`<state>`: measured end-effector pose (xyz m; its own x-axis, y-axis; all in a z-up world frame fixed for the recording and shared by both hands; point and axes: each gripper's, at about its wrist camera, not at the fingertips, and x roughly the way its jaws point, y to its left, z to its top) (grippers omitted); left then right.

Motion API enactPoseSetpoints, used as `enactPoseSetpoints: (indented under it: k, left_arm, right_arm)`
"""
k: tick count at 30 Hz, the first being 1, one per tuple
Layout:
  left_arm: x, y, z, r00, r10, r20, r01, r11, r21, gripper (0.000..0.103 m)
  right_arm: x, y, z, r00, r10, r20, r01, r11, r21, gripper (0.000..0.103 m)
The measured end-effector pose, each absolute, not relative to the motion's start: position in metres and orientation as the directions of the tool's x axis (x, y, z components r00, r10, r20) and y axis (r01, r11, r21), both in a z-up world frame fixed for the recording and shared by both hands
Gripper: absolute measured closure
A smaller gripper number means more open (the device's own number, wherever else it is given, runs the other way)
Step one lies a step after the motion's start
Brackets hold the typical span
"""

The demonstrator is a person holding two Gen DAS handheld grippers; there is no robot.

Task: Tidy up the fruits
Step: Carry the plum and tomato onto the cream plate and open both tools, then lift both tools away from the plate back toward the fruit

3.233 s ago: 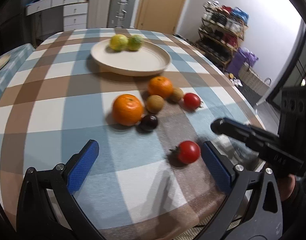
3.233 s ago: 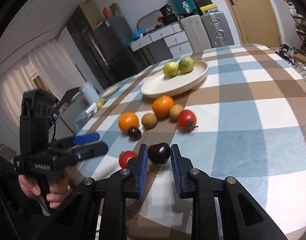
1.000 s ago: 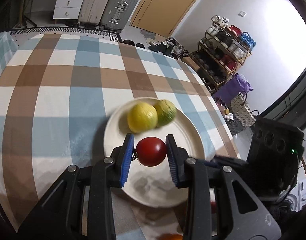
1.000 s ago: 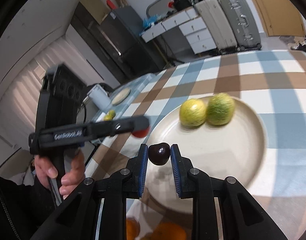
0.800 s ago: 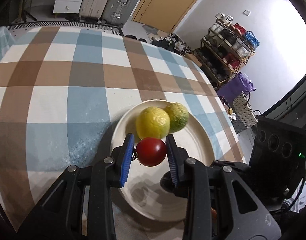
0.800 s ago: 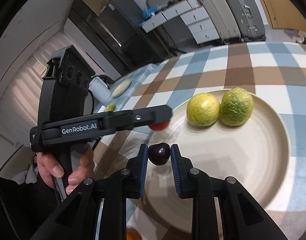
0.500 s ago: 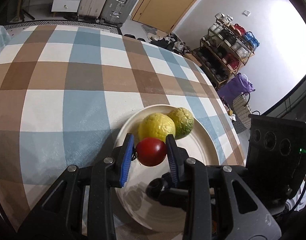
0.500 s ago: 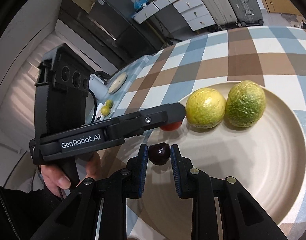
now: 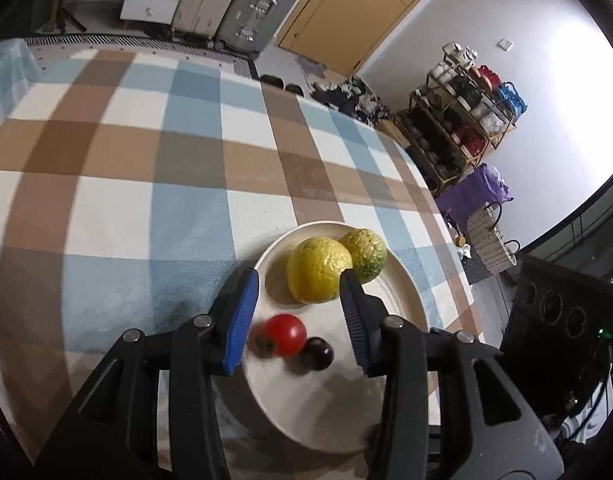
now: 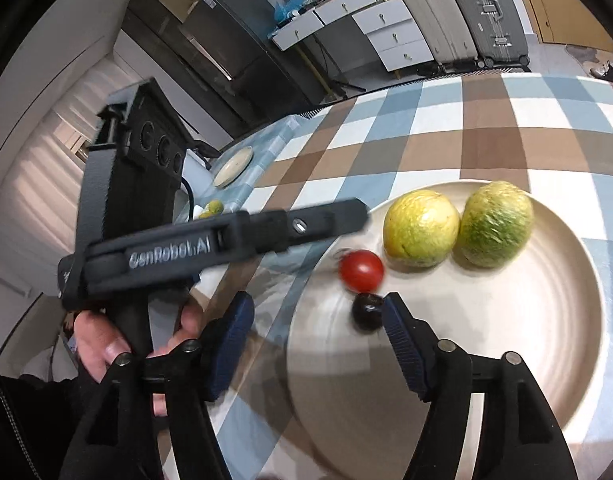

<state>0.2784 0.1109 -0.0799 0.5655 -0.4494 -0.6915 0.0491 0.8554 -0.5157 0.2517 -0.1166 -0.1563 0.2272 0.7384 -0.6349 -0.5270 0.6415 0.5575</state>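
Note:
A cream plate (image 9: 398, 292) (image 10: 506, 340) holds a yellow fruit (image 9: 318, 276) (image 10: 420, 228) and a green fruit (image 9: 366, 254) (image 10: 496, 224) side by side. In front of them lie a red tomato (image 9: 285, 334) (image 10: 361, 271) and a small dark plum (image 9: 317, 353) (image 10: 368, 312). My left gripper (image 9: 298, 278) hangs over the plate's left rim, jaws opening, with the tomato loose below them. My right gripper (image 10: 317, 300) is also opening; the plum rests on the plate just inside its right pad, not pressed. The left gripper's body (image 10: 186, 252) crosses the right wrist view.
The plate sits near the right edge of a checked tablecloth (image 9: 146, 160). A person's hand (image 10: 106, 344) holds the left gripper. On a lower side surface at the left are a small plate (image 10: 233, 166) and small green fruits (image 10: 214, 207). A shoe rack (image 9: 466, 120) stands beyond.
Both grippers have opened. The tomato has dropped from the left jaws and the plum from the right jaws onto the plate. Both grippers have edged closer to the plate.

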Motion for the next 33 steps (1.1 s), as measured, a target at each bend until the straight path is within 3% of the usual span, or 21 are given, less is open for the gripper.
enactPoseSetpoints:
  k: [1,3,11,17,22,33]
  left_arm:
    - [0.274,0.112,-0.076,0.571,-0.446,-0.689,0.05,0.856,-0.514,0.064]
    - [0.261,0.112,-0.067,0.592,-0.422,-0.687,0.047,0.869,-0.493,0.055]
    - [0.195,0.092,-0.033,0.662,-0.315,-0.68,0.04,0.921,-0.387,0.023]
    - [0.148,0.064,-0.015,0.703,-0.234,-0.671,0.048,0.958,-0.284,0.018]
    - [0.114,0.045,-0.008,0.729,-0.203,-0.654,0.047,0.968,-0.247,0.003]
    - [0.061,0.025,-0.005,0.751,-0.127,-0.648,0.016,0.984,-0.175,0.001]
  right_arm:
    - [0.248,-0.121,-0.153,0.237,0.738,-0.632,-0.524,0.645,0.556,0.02]
    - [0.24,-0.135,-0.146,0.264,0.74,-0.619,-0.517,0.65,0.557,0.015]
    - [0.2,-0.185,-0.121,0.385,0.723,-0.574,-0.502,0.686,0.527,0.01]
    - [0.165,-0.215,-0.104,0.474,0.705,-0.528,-0.507,0.709,0.49,0.002]
    - [0.139,-0.229,-0.095,0.524,0.694,-0.494,-0.508,0.72,0.473,0.0]
    - [0.094,-0.244,-0.089,0.594,0.661,-0.458,-0.518,0.75,0.411,0.0]
